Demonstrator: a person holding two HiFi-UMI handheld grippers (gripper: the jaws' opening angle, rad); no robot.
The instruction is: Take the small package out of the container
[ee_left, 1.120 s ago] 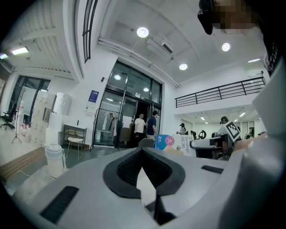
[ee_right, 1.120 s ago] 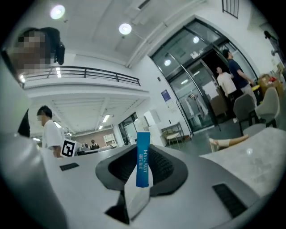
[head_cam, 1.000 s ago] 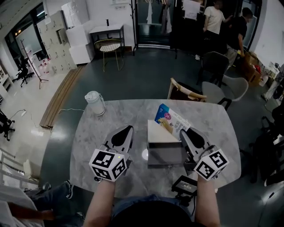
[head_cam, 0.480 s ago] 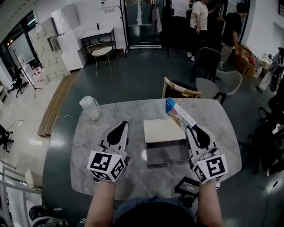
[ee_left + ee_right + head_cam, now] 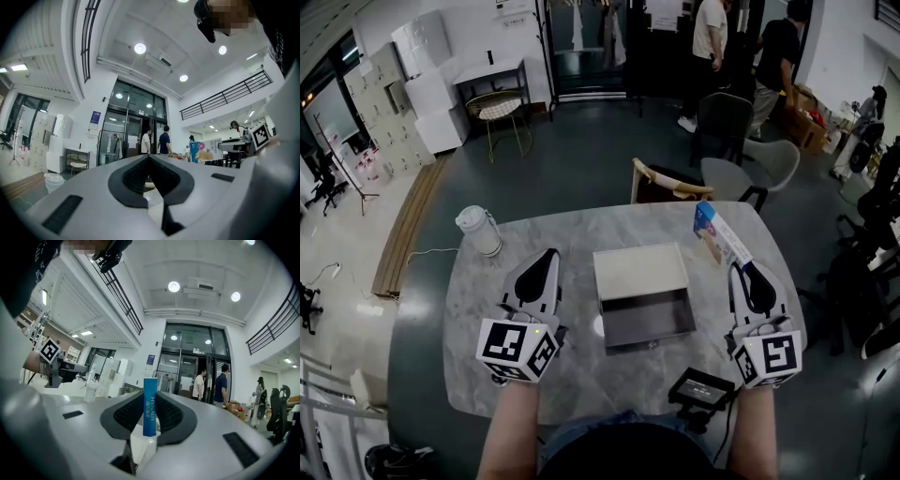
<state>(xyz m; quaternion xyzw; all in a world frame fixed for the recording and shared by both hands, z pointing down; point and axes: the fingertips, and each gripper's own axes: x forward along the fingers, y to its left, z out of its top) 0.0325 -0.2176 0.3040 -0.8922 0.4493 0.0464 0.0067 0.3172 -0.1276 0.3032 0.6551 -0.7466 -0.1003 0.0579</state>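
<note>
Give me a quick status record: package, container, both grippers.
small package: out of the container, held at its right
container: open, empty, pale lid at its far side
right gripper: shut on the small package
left gripper: shut, empty, left of container
also on table: white jug, far left; black device, near edge

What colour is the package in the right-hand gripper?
The package is blue and white; head view shows it best.

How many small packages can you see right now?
1: the small package, gripped by the right gripper, right of the open container; nothing else shows inside it.
</note>
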